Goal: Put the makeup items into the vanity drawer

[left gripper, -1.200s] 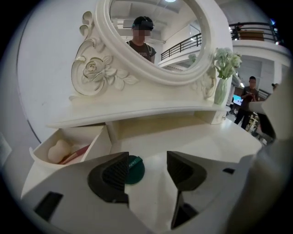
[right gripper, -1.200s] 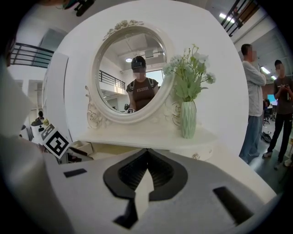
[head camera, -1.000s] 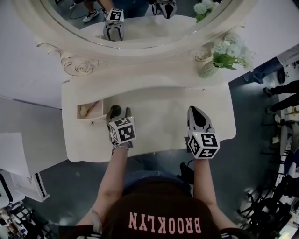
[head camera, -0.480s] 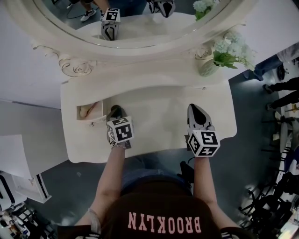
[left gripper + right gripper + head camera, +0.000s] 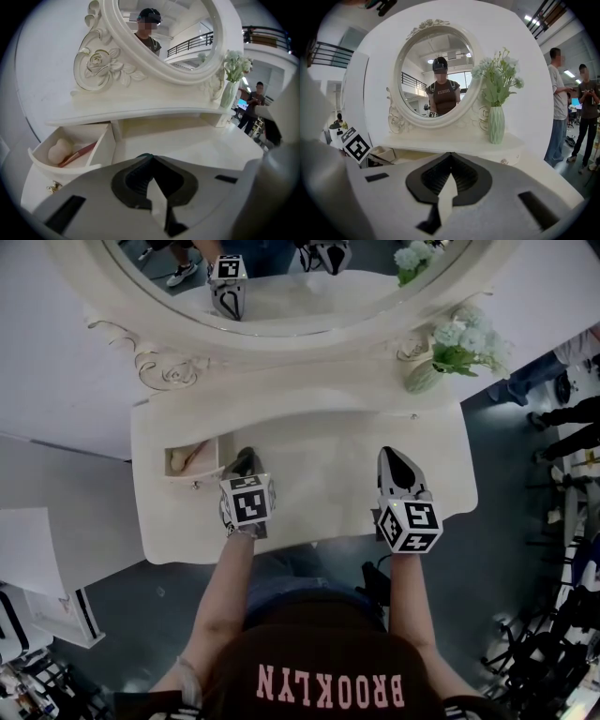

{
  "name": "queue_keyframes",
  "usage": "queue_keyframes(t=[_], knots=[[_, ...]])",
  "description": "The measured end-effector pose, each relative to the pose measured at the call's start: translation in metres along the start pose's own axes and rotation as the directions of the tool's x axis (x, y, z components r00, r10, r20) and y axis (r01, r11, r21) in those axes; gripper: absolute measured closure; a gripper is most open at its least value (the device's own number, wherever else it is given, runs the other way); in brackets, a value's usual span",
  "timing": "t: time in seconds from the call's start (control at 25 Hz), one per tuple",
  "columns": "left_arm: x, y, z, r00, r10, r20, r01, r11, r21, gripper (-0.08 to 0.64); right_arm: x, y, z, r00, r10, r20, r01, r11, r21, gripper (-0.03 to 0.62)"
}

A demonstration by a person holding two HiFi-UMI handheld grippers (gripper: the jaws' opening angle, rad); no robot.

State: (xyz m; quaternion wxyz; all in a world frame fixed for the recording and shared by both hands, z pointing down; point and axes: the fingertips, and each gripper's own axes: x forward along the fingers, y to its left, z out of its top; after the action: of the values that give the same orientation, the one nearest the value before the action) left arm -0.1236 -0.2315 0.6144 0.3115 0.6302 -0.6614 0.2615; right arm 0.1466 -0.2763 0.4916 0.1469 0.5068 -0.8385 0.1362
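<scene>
An ornate oval mirror (image 5: 436,77) rises at the back. A pale green vase (image 5: 496,124) of white flowers (image 5: 498,75) stands just right of it. Two people (image 5: 557,105) stand at far right.

Vanity top (image 5: 319,451) viewed steeply from overhead by head view, left gripper view held low and near, aimed at drawer (image 5: 101,150) and mirror (image 5: 164,47), right gripper view set farther back, closer to level, mirror and vase (image 5: 496,124) shared by all three.
</scene>
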Motion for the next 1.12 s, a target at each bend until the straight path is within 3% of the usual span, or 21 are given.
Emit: queue_keyframes(t=[0.36, 0.64, 1.12], knots=[[-0.029, -0.012, 0.031, 0.992, -0.093, 0.088, 0.088, 0.994, 0.066, 0.552, -0.02, 0.022, 0.015, 0.998, -0.029, 0.049, 0.029, 1.0, -0.005, 0.595], [-0.056, -0.006, 0.054, 0.98, -0.129, 0.153, 0.113, 0.987, 0.114, 0.552, -0.038, 0.035, 0.025, 0.992, -0.077, 0.096, 0.074, 0.997, 0.027, 0.595], [-0.086, 0.041, 0.056, 0.972, -0.149, 0.181, 0.133, 0.986, 0.097, 0.551, -0.036, 0.084, 0.042, 0.988, -0.071, 0.135, 0.071, 0.997, 0.002, 0.595]])
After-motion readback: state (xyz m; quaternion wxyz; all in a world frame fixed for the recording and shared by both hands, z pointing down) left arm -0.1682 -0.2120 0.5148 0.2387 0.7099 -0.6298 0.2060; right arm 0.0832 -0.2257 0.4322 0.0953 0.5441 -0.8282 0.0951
